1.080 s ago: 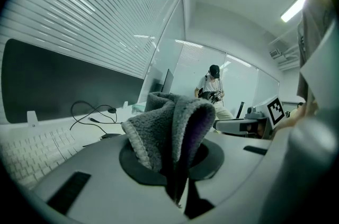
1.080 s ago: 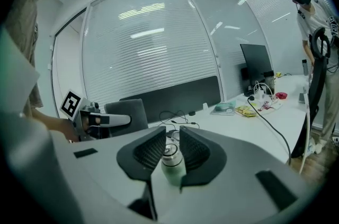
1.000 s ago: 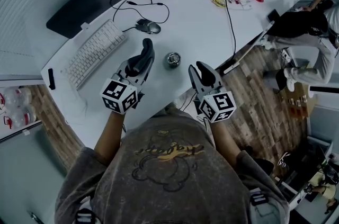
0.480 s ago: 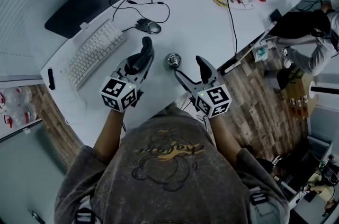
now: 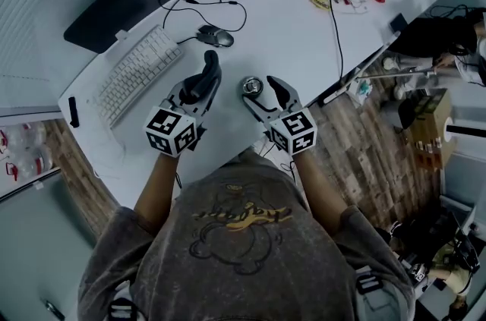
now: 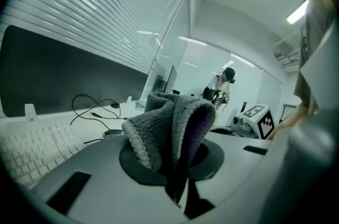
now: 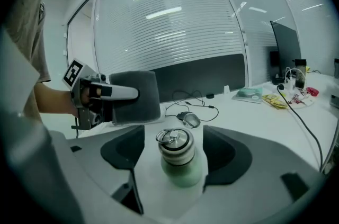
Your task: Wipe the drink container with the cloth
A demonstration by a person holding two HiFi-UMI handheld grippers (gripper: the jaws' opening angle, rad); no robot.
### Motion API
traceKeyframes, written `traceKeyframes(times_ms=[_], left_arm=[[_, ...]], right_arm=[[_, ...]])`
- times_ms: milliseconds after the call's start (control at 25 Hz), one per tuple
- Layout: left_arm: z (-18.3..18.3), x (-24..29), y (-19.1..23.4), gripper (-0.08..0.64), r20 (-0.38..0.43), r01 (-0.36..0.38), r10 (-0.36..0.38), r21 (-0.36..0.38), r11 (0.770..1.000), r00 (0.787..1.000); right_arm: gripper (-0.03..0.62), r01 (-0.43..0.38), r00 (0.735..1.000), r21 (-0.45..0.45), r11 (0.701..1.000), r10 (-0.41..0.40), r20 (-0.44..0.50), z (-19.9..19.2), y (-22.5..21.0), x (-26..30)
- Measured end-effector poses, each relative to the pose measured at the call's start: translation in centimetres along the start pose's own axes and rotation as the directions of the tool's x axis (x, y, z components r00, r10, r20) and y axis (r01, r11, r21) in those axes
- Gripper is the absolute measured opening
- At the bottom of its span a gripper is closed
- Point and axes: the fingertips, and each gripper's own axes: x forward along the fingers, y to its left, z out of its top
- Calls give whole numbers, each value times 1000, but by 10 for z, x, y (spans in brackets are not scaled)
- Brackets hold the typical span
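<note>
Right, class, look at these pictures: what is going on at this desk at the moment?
A person at a white desk holds a claw in each hand. The left claw is shut on a folded grey cloth, held up clear of the bottle. The right claw is open around a green bottle with a metal cap that stands upright on the desk. Its jaws have just opened wide and begun to close a little, but are not yet pressing on it. Wiping has not started.
</note>
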Motion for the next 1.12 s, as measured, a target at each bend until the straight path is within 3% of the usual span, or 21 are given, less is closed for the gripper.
traceKeyframes(times_ms=[440,680,960,1120], left_arm=[[-12,4,13,55,-28,-7,7,-3,1000,1000],[-19,16,21,55,-55,13,-13,9,1000,998],[-36,46,33,55,-86,90,-90,-4,996,992],[-41,68,30,55,-101,183,-181,12,983,978]], right_arm=[[256,25,999,-34,999,-26,-40,-12,-4,15],[253,17,999,-39,999,-18,-38,-11,-3,16],[252,14,999,-38,999,-15,-29,-11,-3,16],[253,18,999,-33,999,-19,-29,-12,-1,16]])
